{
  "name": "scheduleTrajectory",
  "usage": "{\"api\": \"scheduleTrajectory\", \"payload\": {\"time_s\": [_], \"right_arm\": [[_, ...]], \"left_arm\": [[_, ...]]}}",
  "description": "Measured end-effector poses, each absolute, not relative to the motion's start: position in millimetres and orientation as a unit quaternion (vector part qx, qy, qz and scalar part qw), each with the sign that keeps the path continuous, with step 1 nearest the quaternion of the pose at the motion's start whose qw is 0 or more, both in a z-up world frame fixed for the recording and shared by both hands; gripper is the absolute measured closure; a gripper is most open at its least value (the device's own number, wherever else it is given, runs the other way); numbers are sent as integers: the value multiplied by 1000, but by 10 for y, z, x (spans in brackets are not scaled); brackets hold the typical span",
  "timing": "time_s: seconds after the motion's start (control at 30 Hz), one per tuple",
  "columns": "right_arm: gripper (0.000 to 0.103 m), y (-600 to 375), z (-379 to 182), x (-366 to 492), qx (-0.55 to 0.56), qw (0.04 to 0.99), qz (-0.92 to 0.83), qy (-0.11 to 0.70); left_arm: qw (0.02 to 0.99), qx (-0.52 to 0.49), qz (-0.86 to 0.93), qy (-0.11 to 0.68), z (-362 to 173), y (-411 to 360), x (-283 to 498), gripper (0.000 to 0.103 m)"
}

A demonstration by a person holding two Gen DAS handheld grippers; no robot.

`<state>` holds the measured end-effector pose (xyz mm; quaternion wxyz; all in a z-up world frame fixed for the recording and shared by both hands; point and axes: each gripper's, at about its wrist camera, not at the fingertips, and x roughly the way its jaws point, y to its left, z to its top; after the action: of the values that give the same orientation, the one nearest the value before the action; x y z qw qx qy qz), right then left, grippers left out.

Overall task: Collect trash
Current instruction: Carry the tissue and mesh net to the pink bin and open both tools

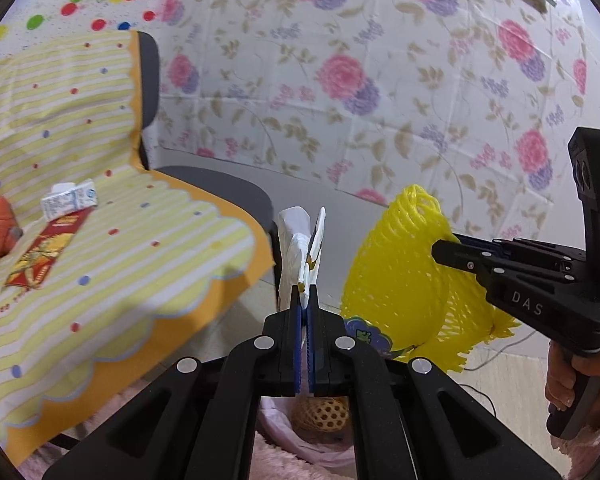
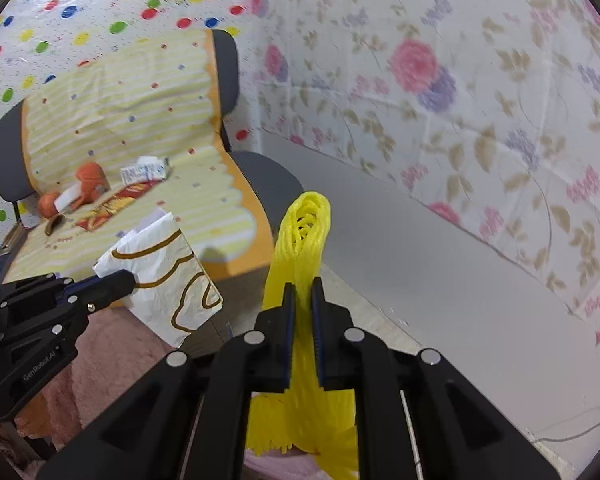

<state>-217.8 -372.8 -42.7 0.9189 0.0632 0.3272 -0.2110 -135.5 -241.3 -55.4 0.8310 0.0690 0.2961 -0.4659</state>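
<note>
Left gripper (image 1: 307, 300): jaws pinched nearly together on a white paper wrapper (image 1: 300, 248), which stands edge-on at 12 o'clock from the fingertips. In the right wrist view the same wrapper (image 2: 160, 268) shows flat, white with brown looping lines, at 9 o'clock.

Right gripper (image 2: 303, 296): jaws clamped on a yellow foam fruit net (image 2: 300, 248), squeezed narrow between the pads, open mouth up at 12 o'clock, frayed end hanging toward 6. From the left wrist view the net (image 1: 400, 280) sits at 3 o'clock, just beside the wrapper, not touching it.

Below the left gripper at 6 o'clock: pink-lined bin (image 1: 284, 432) with a tan foam net (image 1: 324, 414) inside.

Further out at 9–10 o'clock: chair (image 1: 228, 192) under a yellow striped cover (image 1: 120, 248). On it: red snack packet (image 1: 46, 252), white carton (image 1: 70, 200), orange items (image 2: 90, 180) — can't tell what they are. Floral sheet (image 1: 340, 80) covers the wall behind.
</note>
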Motion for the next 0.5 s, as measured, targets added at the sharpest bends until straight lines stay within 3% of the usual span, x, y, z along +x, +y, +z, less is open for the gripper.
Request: {"api": "scheduleTrajectory", "payload": {"time_s": [0.4, 0.43, 0.5], "right_arm": [[93, -4007, -899, -2175, 75, 897, -239, 364], [92, -4033, -940, -2158, 80, 896, -237, 367], [83, -4076, -1003, -2125, 87, 894, -235, 370]], "left_arm": [[795, 91, -485, 353, -961, -2901, -1283, 99], [793, 92, -485, 357, -976, -2918, -1267, 97], [790, 91, -486, 363, -1009, -2960, -1236, 83]]}}
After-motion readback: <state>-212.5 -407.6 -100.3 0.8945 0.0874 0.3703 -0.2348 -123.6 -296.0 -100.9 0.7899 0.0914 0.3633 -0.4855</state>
